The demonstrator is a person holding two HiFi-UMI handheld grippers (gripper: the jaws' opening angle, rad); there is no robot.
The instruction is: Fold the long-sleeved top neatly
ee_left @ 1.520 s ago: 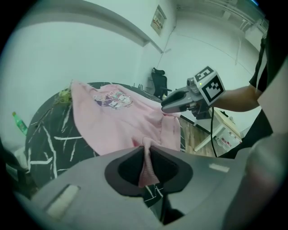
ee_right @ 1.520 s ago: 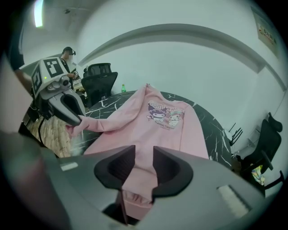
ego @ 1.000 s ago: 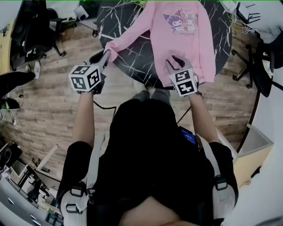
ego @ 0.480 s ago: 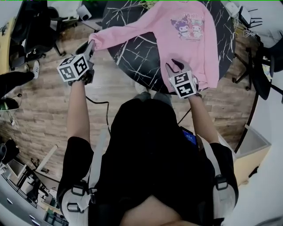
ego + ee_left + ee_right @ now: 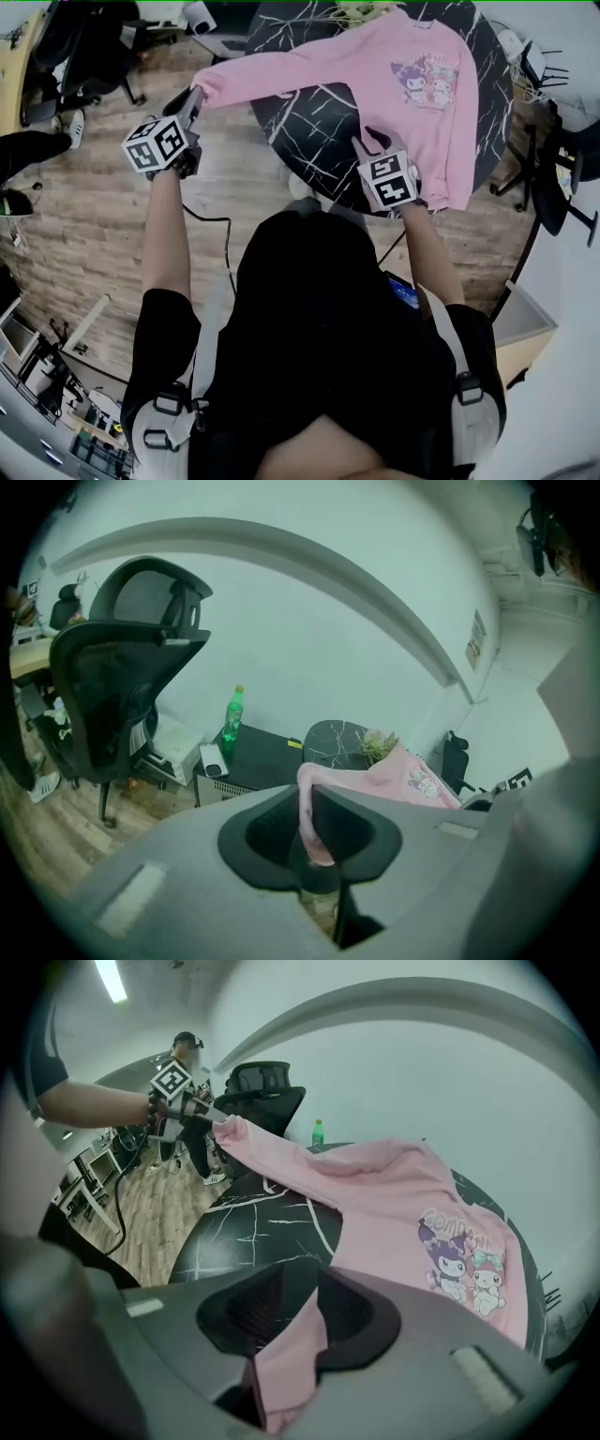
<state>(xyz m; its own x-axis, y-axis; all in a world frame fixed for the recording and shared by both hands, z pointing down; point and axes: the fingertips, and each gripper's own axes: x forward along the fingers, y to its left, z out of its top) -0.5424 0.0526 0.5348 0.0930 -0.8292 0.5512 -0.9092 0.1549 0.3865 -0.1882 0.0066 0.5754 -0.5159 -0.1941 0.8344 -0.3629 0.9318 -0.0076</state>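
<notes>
Head view: L gripper (image 5: pixel 195 96), clamped on cuff (image 5: pixel 210 88), swung out toward 10 o'clock vs. earlier; sleeve (image 5: pixel 281 70) now taut; top (image 5: pixel 412 94) on table (image 5: pixel 300 141), 1 o'clock.
L gripper view: cuff pinched.
R gripper view: R gripper (image 5: pixel 314 1330) clamps hem (image 5: pixel 286 1368).
Top spread, fold-ready.

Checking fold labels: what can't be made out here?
- Second sleeve of the top: in the head view it merges with the body at the table edge, so the cuff is not separable.
- Hem grip: in the head view the right tool covers it.
- Print wording: too small in the head view.
- Left tool view: its own body blocks most of the top.
</notes>
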